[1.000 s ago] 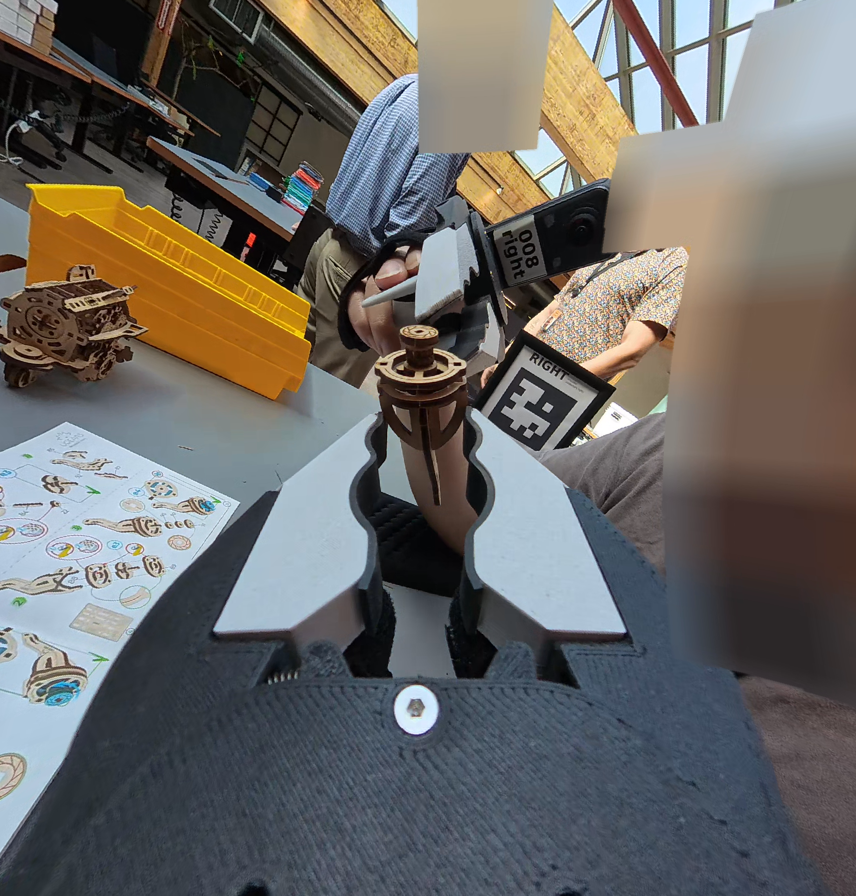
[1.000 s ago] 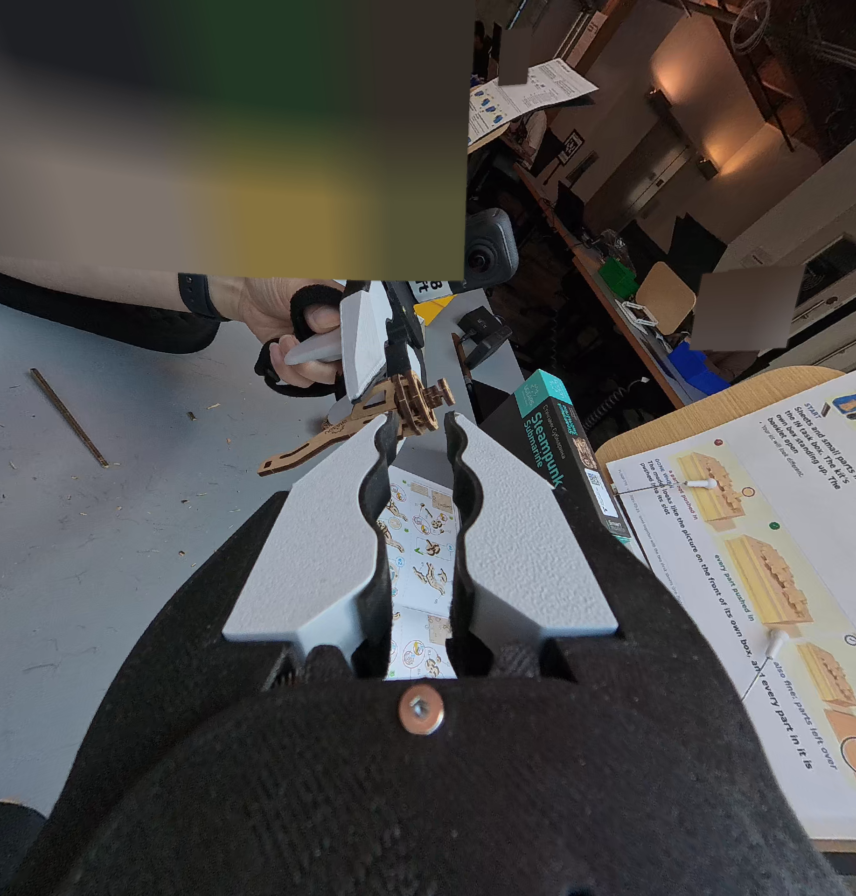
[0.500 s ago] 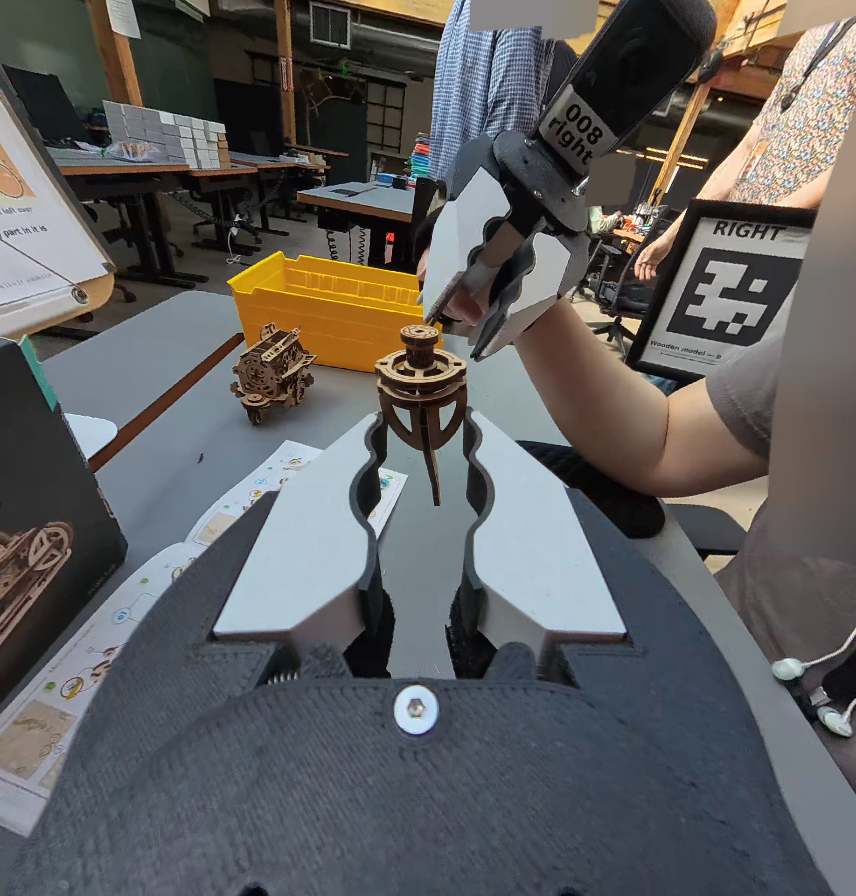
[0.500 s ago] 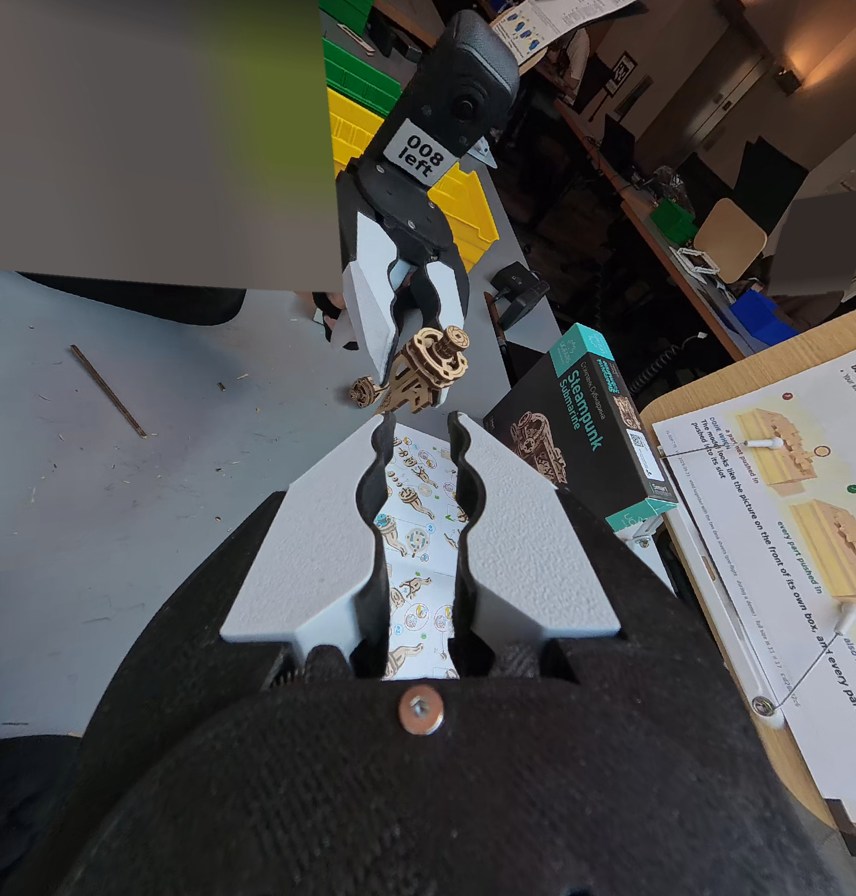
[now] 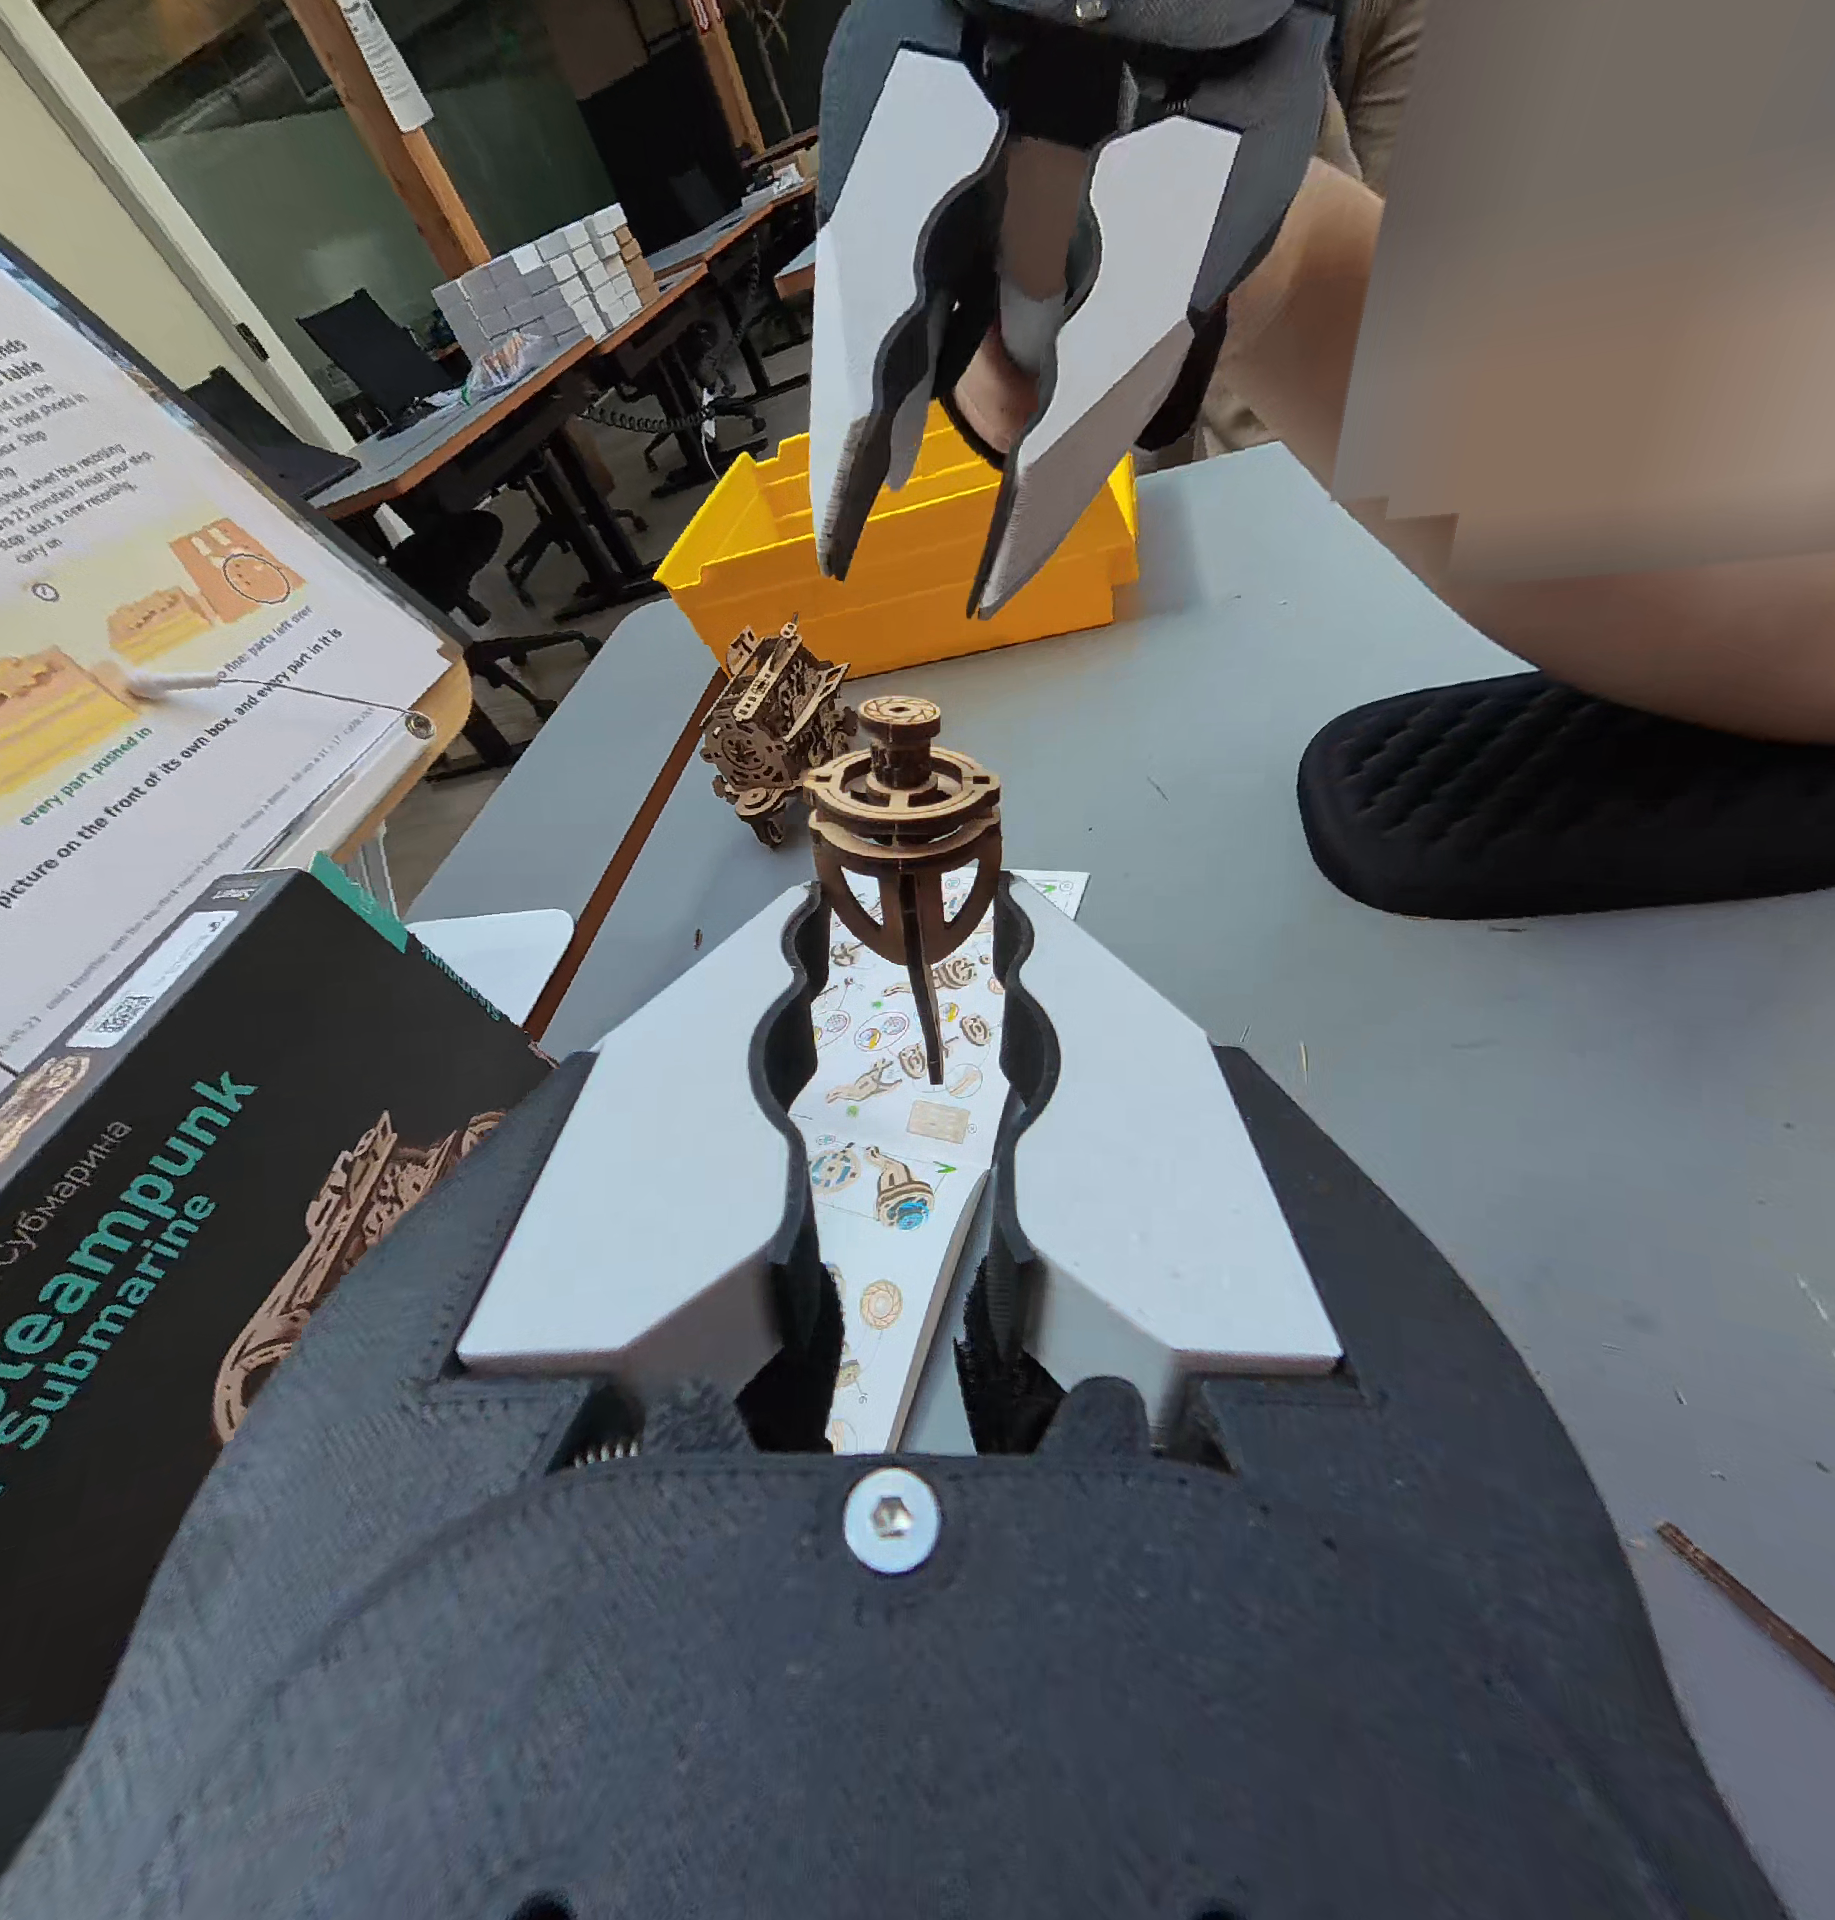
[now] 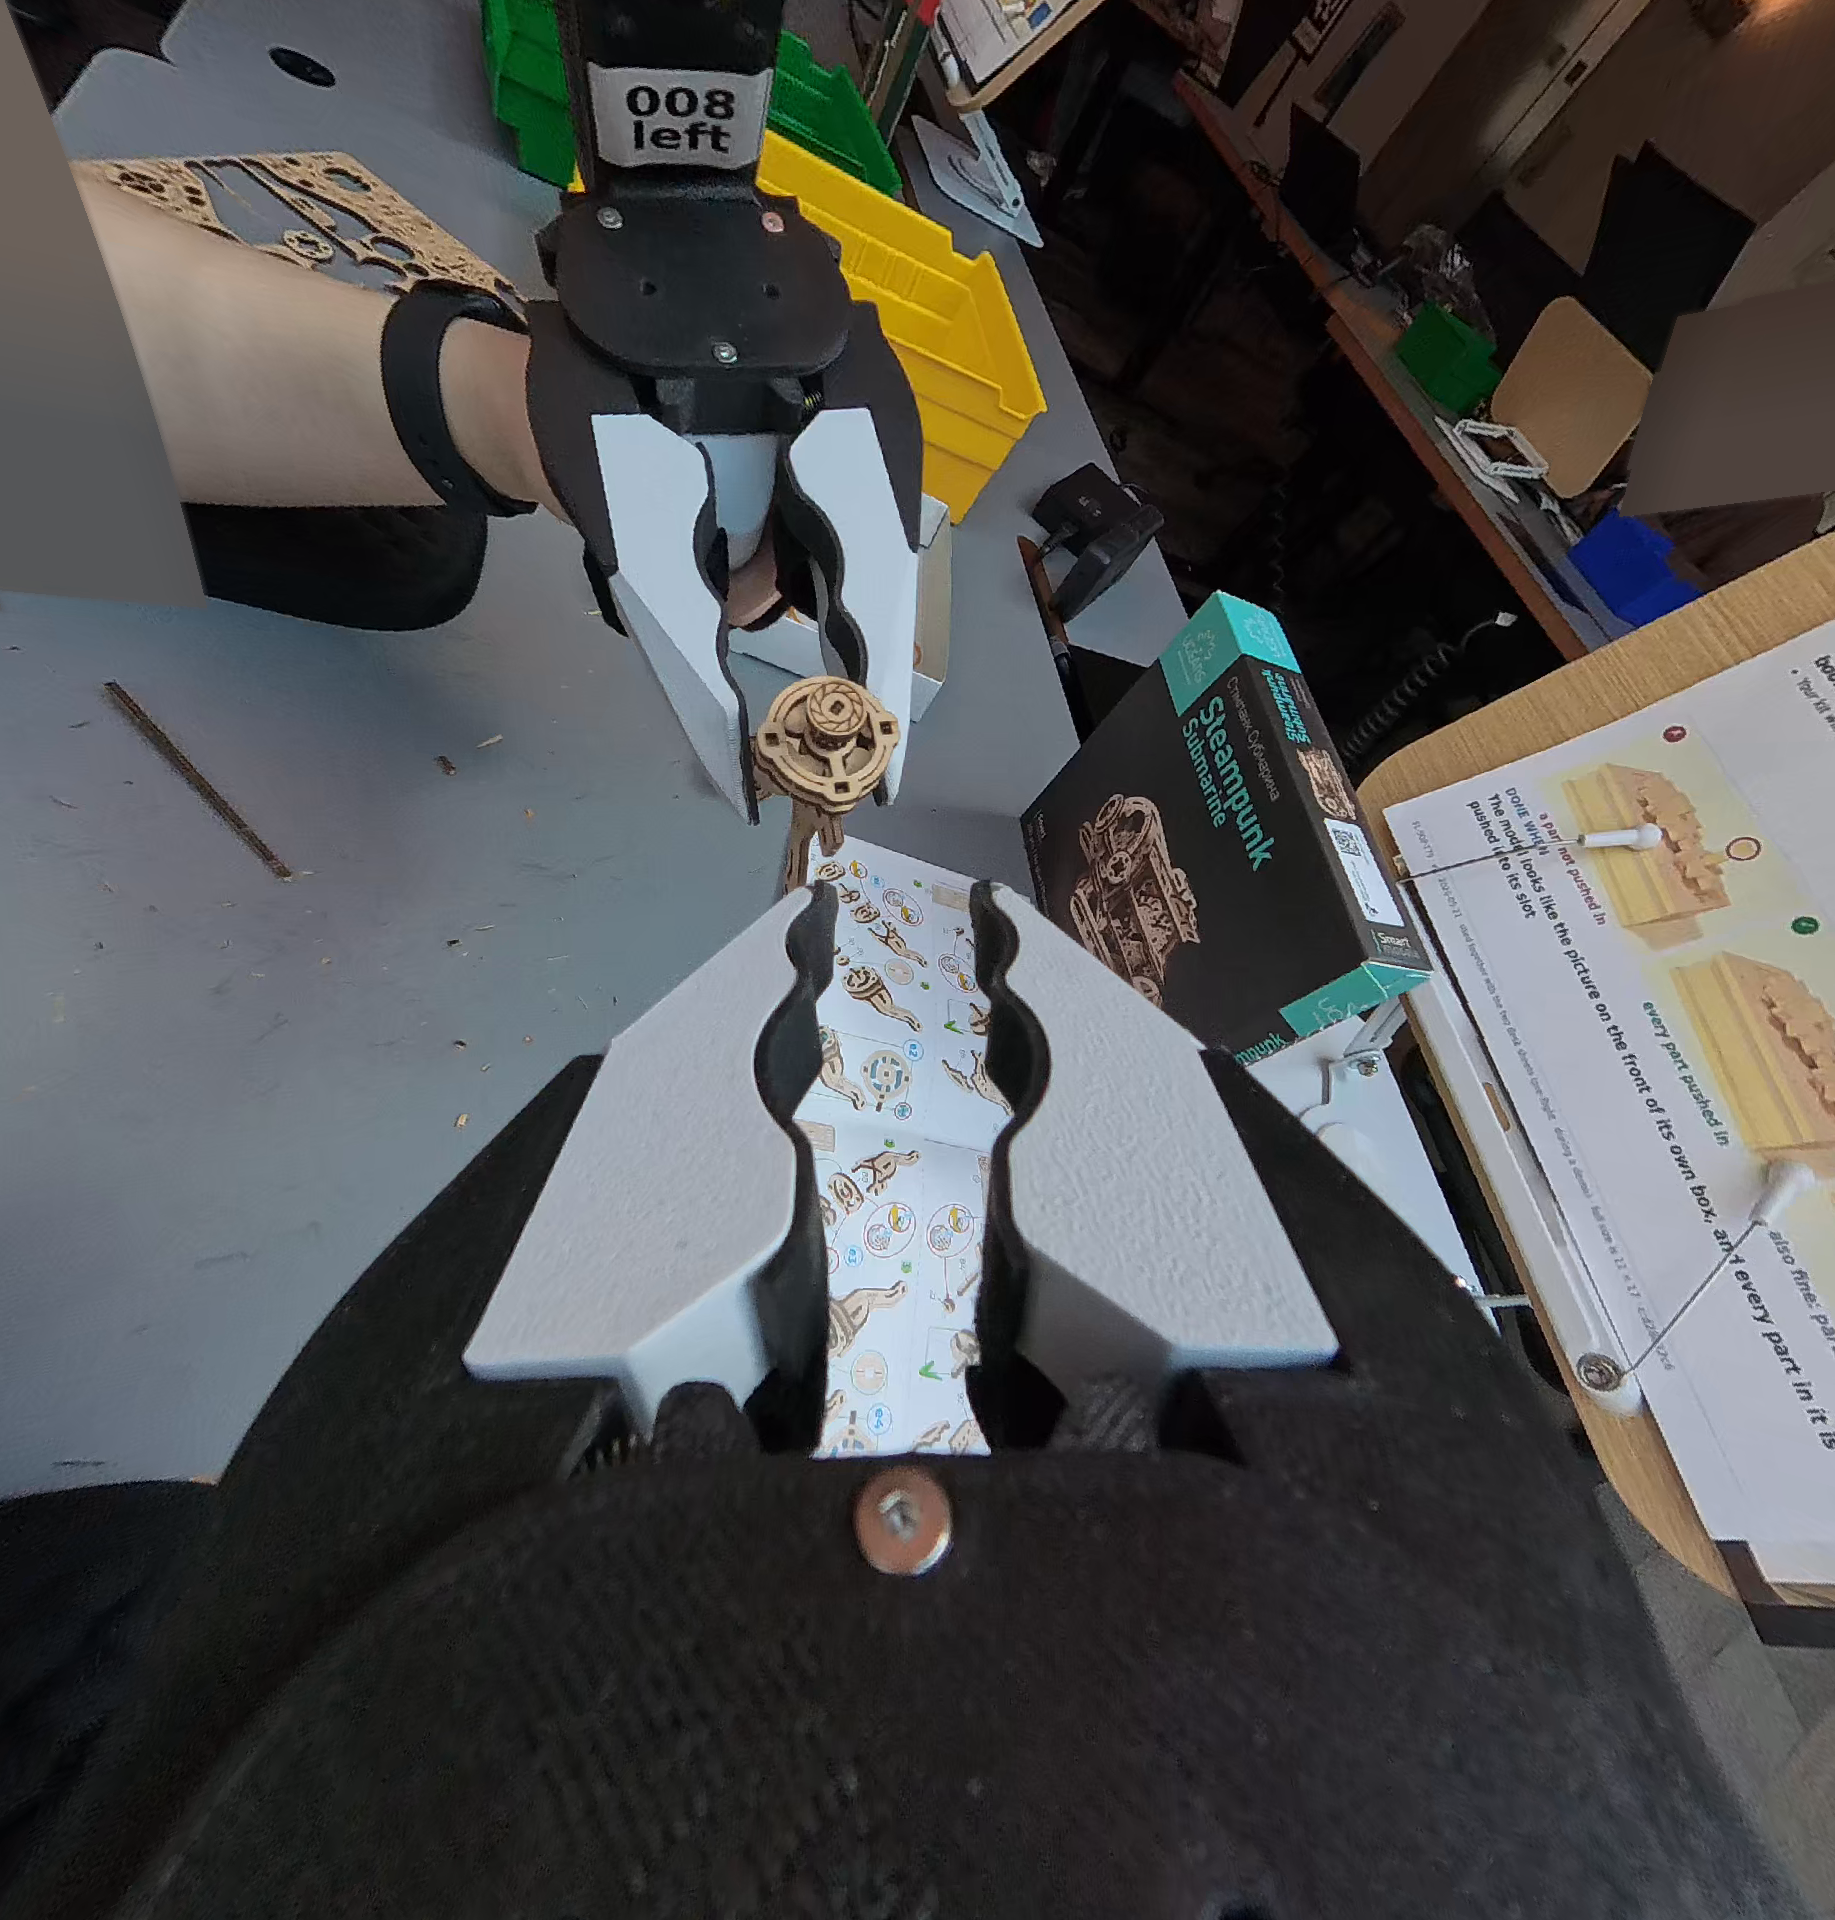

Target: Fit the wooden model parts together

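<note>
Grey table (image 5: 1515, 1091), instruction sheet (image 6: 897, 1049) flat: left gripper (image 5: 905, 904) clamps the wooden sub-assembly (image 5: 905, 821) upright, right gripper (image 6: 897, 904) poised above, jaws apart, empty.

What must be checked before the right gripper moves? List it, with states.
1. Left gripper shut on the wooden sub-assembly: ok.
2. Right gripper open: ok.
3. Gap between right gripper and sub-assembly: ok.
4. Mating part in right gripper: not ok, it holds nothing.
5. Partly built wooden model standing free on the table: ok.
6. Firmness of the left grip: cannot tell.
</note>
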